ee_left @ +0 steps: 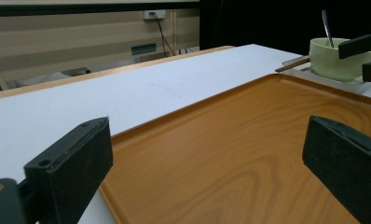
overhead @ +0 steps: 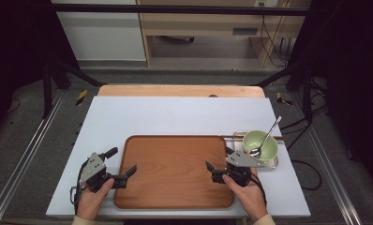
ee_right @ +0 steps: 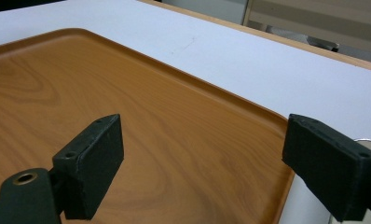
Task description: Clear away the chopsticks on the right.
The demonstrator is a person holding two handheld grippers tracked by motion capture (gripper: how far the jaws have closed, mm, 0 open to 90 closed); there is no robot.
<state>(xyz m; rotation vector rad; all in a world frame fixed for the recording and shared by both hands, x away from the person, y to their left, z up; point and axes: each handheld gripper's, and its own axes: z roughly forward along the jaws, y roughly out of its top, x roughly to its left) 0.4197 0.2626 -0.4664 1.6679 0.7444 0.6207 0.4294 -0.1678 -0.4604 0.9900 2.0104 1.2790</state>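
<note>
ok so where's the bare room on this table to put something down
The wooden tray is bare across its whole inside, between the left tool and right tool. The white table top beyond the tray's far rim is also free. It is crowded right of the tray: green bowl with a spoon on a small metal tray.

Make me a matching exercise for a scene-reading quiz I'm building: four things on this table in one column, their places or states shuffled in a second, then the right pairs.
Things:
1. wooden tray
2. green bowl
3. spoon
4. left gripper

Places or states:
A. leaning in the bowl, handle up
B. open, jaws straddling the tray's left rim
C. empty, in the middle of the white table top
D. on a small metal tray, right of the wooden one

Pairs: 1-C, 2-D, 3-A, 4-B
</note>
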